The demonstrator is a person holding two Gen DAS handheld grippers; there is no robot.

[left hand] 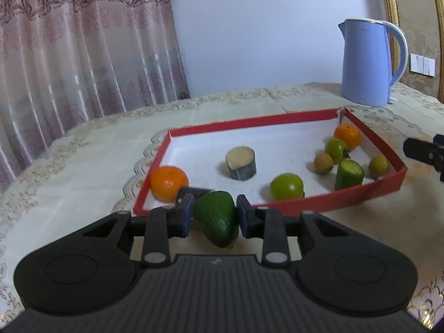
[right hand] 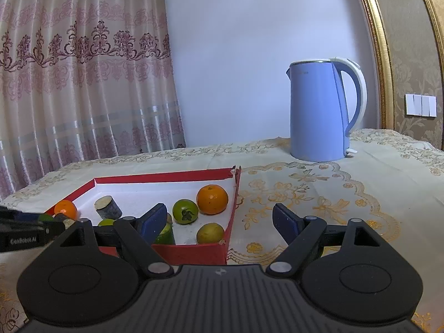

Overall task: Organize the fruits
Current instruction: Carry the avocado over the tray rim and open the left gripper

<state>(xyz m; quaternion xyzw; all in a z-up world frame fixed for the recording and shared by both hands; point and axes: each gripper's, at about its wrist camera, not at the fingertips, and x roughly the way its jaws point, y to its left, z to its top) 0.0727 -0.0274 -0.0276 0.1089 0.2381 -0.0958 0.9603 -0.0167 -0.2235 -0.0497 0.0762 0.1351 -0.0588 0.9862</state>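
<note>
The left gripper (left hand: 214,216) pinches an avocado (left hand: 217,217) just outside the red tray's (left hand: 319,204) near wall. Inside lie oranges (left hand: 168,183), green fruits (left hand: 286,186) and a wood stub (left hand: 241,162). The right gripper (right hand: 219,223) hangs spread over the lace tablecloth (right hand: 319,194); a blue kettle (right hand: 319,111) and curtain (right hand: 83,83) stand behind.

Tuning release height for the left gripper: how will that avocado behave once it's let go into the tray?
The avocado is pear-shaped with a glossy skin, so it will probably flop onto its side and rock rather than roll far. Held in the left gripper across its curved flanks, it may slip. The red tray has a low rim that should stop it.
</note>
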